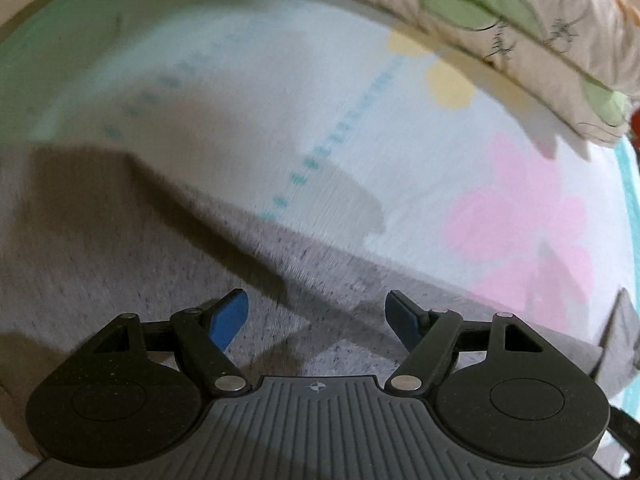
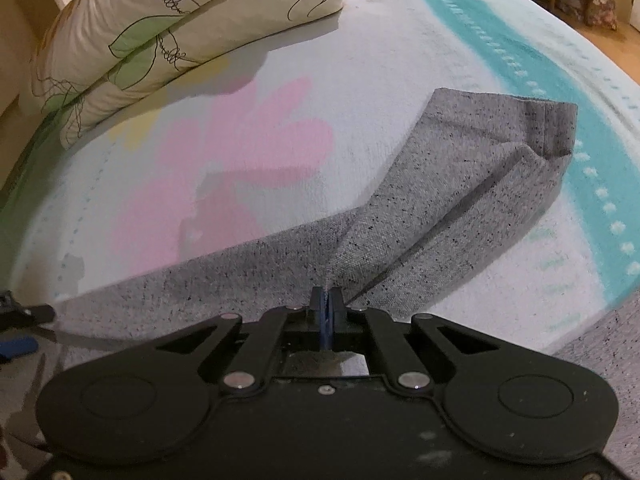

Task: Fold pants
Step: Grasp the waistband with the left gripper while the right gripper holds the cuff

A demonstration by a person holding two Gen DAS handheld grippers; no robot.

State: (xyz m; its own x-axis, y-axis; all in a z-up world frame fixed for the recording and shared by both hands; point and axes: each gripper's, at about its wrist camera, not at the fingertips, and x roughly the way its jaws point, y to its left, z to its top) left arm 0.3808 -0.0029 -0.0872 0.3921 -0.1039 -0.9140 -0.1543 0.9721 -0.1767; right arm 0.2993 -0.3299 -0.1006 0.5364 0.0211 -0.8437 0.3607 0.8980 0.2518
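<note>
Grey speckled pants (image 2: 460, 184) lie on a white bedsheet with pink flowers (image 2: 256, 148). My right gripper (image 2: 327, 300) is shut on a raised fold of the pants, pinching the fabric between its blue pads, with a leg stretching away to its cuffed end at the upper right. In the left wrist view, my left gripper (image 1: 318, 316) is open and empty, hovering just above the grey pants (image 1: 120, 264), its blue pads apart. The left gripper's edge also shows in the right wrist view (image 2: 24, 316) at the far left.
A folded floral quilt (image 2: 168, 28) lies at the back left of the bed; it also shows in the left wrist view (image 1: 500, 28) at the top right. A teal band (image 2: 520, 64) runs along the sheet's right side. The floor and furniture show beyond the bed's far right.
</note>
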